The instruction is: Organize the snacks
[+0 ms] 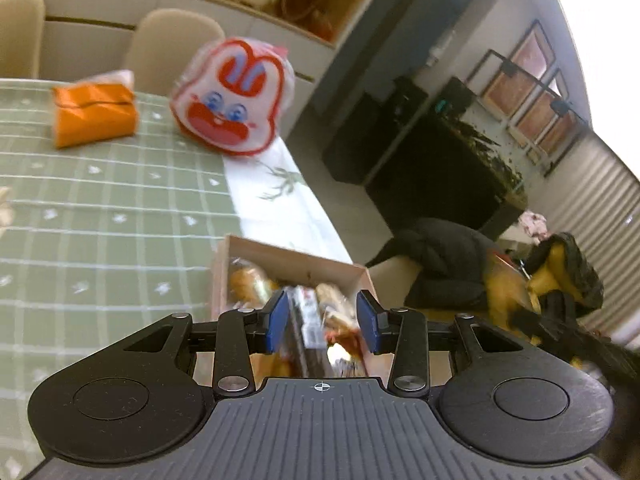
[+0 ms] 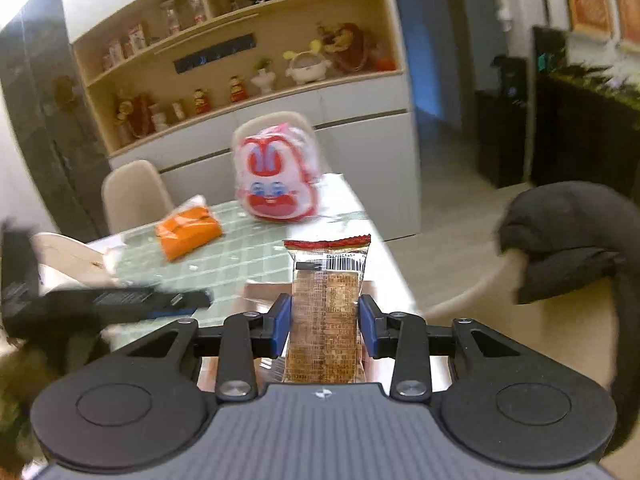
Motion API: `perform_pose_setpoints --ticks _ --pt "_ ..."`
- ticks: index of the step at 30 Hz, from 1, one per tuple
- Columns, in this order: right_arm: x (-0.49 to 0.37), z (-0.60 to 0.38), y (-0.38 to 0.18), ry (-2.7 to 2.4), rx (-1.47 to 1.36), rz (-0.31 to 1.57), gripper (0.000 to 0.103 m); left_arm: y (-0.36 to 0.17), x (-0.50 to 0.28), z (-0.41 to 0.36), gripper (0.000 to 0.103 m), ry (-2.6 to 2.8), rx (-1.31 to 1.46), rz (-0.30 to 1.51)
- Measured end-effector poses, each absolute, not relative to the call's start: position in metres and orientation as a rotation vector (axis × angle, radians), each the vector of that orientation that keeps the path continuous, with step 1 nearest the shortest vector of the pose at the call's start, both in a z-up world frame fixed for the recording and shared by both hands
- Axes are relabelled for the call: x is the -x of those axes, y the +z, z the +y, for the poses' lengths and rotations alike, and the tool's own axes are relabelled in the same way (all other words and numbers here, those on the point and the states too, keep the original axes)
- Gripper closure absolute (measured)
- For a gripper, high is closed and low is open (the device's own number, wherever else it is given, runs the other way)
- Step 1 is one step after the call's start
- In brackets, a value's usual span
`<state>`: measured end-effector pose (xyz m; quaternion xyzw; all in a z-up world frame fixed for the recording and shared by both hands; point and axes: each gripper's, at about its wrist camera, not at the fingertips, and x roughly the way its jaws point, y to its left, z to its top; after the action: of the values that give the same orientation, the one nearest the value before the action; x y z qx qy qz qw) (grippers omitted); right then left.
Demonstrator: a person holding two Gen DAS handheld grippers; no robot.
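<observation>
Right wrist: right tongs (image 2: 323,322) gripped upright biscuit packet (image 2: 326,304). Left tongs (image 1: 322,322) wide above snack box (image 1: 296,258) at desk (image 1: 120,200) edge.

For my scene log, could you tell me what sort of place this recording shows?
Most likely a home dining area: a table under a green checked cloth with beige chairs beside it, and a built-in display shelf of figurines and plush toys behind.

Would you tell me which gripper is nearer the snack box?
Left. The left gripper hangs open directly over the snack box; the right gripper holds a biscuit packet farther back.
</observation>
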<state>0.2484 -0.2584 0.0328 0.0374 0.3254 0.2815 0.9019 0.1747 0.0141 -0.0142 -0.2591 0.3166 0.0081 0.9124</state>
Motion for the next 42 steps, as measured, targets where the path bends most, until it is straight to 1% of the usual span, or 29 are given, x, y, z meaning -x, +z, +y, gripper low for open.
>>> perform_pose_setpoints --ticks 3,5,6,8,9,10,12,13,15,16,17,20,25,31,42 --pt "-0.276 -0.233 0.023 0.599 -0.105 0.742 0.066 -0.004 -0.139 0.011 0.06 0.103 0.491 0.66" --pt "-0.293 -0.219 0.015 0.551 -0.114 0.793 0.062 -0.001 -0.12 0.007 0.062 0.145 0.449 0.667" --pt "-0.297 -0.214 0.012 0.548 -0.116 0.809 0.061 0.0 -0.111 0.006 0.065 0.154 0.431 0.673" --pt "-0.295 -0.21 0.011 0.549 -0.126 0.814 0.05 0.005 -0.096 0.006 0.071 0.154 0.408 0.685" --pt "-0.29 -0.21 0.011 0.548 -0.124 0.805 0.047 0.007 -0.092 0.004 0.077 0.15 0.395 0.691" --pt "-0.284 -0.211 0.011 0.542 -0.113 0.796 0.044 0.008 -0.089 0.001 0.079 0.146 0.372 0.697" --pt "-0.268 -0.213 0.012 0.513 -0.075 0.788 0.043 0.011 -0.086 -0.007 0.083 0.133 0.334 0.7" --pt "-0.257 -0.217 0.012 0.504 -0.051 0.786 0.042 0.012 -0.084 -0.013 0.085 0.122 0.321 0.704" --pt "-0.232 -0.224 0.014 0.497 -0.007 0.783 0.034 0.012 -0.082 -0.024 0.085 0.105 0.305 0.723" --pt "-0.218 -0.226 0.014 0.493 0.016 0.781 0.028 0.011 -0.081 -0.031 0.085 0.097 0.293 0.737" --pt "-0.206 -0.228 0.014 0.491 0.039 0.779 0.027 0.01 -0.08 -0.037 0.085 0.096 0.279 0.75" --pt "-0.174 -0.231 0.012 0.467 0.056 0.795 0.026 0.007 -0.073 -0.054 0.085 0.132 0.23 0.791" --pt "-0.15 -0.228 -0.001 0.513 0.019 0.926 0.026 0.0 -0.069 -0.061 0.086 0.091 0.228 0.851" --pt "-0.135 -0.226 -0.002 0.513 0.056 0.962 0.026 -0.001 -0.066 -0.065 0.086 0.062 0.232 0.864" --pt "-0.133 -0.225 -0.004 0.501 0.057 0.978 0.026 -0.001 -0.065 -0.07 0.086 0.045 0.24 0.882"
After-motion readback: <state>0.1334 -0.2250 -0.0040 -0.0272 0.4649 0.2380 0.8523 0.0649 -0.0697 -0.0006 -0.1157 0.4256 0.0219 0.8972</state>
